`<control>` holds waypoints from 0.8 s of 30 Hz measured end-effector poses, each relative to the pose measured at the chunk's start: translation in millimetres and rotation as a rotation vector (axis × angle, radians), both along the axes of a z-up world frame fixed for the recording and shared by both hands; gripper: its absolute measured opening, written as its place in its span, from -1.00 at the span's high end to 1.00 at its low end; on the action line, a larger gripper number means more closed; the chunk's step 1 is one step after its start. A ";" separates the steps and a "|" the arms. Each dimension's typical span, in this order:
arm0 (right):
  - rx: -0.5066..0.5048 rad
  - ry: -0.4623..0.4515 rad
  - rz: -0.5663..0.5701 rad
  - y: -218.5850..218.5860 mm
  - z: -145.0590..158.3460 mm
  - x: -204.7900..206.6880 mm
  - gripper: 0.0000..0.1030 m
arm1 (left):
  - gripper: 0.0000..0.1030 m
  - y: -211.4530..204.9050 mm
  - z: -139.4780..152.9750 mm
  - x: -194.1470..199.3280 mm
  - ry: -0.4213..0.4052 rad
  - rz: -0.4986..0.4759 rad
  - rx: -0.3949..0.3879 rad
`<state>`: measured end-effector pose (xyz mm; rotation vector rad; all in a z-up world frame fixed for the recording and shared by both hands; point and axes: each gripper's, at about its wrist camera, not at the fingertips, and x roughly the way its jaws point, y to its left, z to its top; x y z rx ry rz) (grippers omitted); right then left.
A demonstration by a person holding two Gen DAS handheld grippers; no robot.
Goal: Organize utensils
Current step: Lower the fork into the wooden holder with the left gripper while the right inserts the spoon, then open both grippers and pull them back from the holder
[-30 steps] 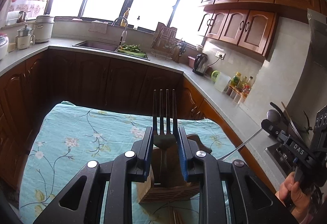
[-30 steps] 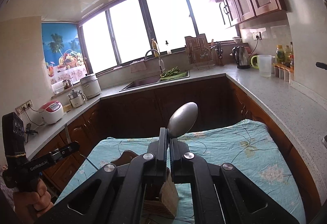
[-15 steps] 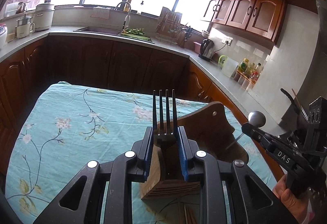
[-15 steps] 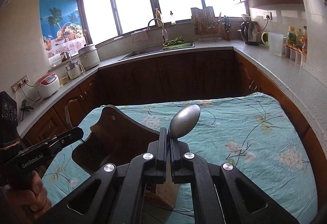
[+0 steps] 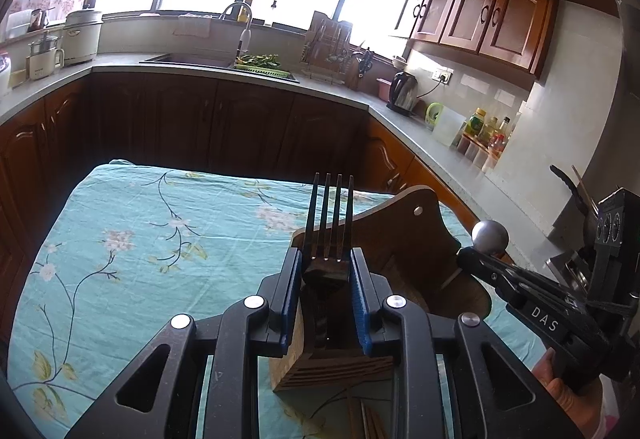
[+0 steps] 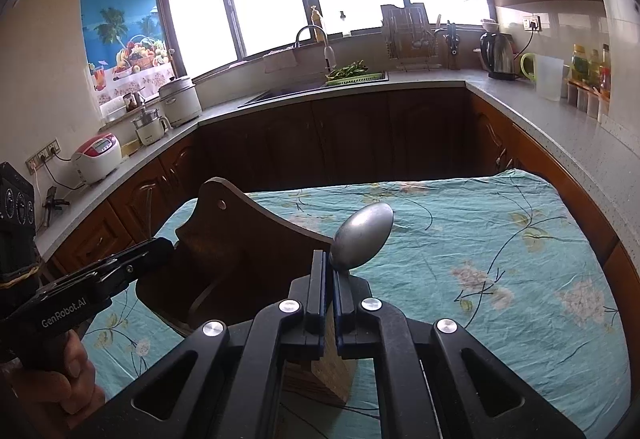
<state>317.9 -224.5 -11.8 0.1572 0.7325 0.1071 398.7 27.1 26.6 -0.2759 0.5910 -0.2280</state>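
Left gripper (image 5: 325,271) fingers clamp a fork (image 5: 329,223), tines up; right gripper (image 6: 329,271) fingers pinch a spoon (image 6: 362,235), both just above the wooden utensil holder (image 5: 400,239) on the cloth-covered surface (image 5: 160,239).

Left gripper (image 5: 325,271): black plastic frame, blue finger pads, silver screws, "GenRobot.AI" printed on side. Right gripper (image 6: 329,279): same black build, blue pads, silver screws, white "DAS" side label.
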 end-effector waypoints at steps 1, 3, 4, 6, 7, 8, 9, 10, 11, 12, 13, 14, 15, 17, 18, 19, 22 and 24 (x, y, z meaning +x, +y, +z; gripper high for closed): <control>0.002 0.000 0.000 -0.2 0.1 0.1 0.94 | 0.55 -0.4 -0.1 0.3 0.000 0.001 -0.002; 0.006 0.000 -0.002 -0.7 0.2 0.0 0.91 | 0.55 0.9 -1.7 -3.6 0.000 0.003 -0.002; 0.007 -0.001 -0.002 -0.9 0.2 -0.2 0.87 | 0.55 4.7 -3.9 -9.4 -0.001 0.007 0.000; 0.011 -0.002 -0.002 -1.5 0.3 -0.7 0.86 | 0.55 4.3 -4.5 -8.8 0.003 0.017 0.010; 0.013 -0.001 -0.002 -1.2 0.3 -1.0 0.86 | 0.55 7.2 -7.5 -13.9 0.003 0.017 0.009; 0.013 -0.001 -0.002 -0.9 0.3 -1.5 0.86 | 0.55 7.3 -8.5 -13.5 0.007 0.020 0.010; 0.012 -0.001 -0.003 -0.7 0.6 -1.8 0.86 | 0.55 8.0 -9.8 -13.4 0.010 0.022 0.010; 0.011 -0.001 -0.003 -0.5 0.7 -2.0 0.85 | 0.55 8.9 -11.0 -13.1 0.014 0.025 0.011; 0.011 0.000 -0.002 -0.2 0.6 -2.2 0.85 | 0.55 10.1 -11.6 -12.8 0.018 0.025 0.007; 0.012 0.000 -0.002 -0.5 0.8 -2.3 0.85 | 0.55 10.8 -12.3 -12.7 0.022 0.025 0.003; 0.012 0.001 -0.006 -1.4 0.6 -2.7 0.84 | 0.55 11.3 -11.8 -13.0 0.024 0.027 0.003; 0.013 0.001 -0.010 -2.1 1.0 -3.3 0.81 | 0.55 11.9 -11.5 -13.7 0.025 0.028 0.003; 0.016 0.000 -0.015 -3.7 1.7 -4.3 0.79 | 0.55 12.7 -10.2 -14.8 0.026 0.028 0.001; 0.025 -0.004 -0.026 -8.2 3.6 -6.9 0.60 | 0.54 14.7 -7.1 -18.5 0.025 0.032 -0.004; 0.027 -0.006 -0.032 -11.3 4.4 -8.5 0.55 | 0.52 16.0 -5.8 -21.1 0.025 0.034 -0.007; 0.030 -0.007 -0.038 -12.8 4.5 -10.9 0.46 | 0.51 18.6 -4.1 -23.8 0.023 0.034 -0.013; 0.055 0.000 -0.057 -21.2 4.3 -17.9 0.45 | 0.30 24.8 -0.7 -35.6 0.017 0.044 -0.024; 0.077 -0.005 -0.074 -27.6 6.0 -25.9 0.45 | 0.16 28.9 1.8 -46.3 0.012 0.055 -0.034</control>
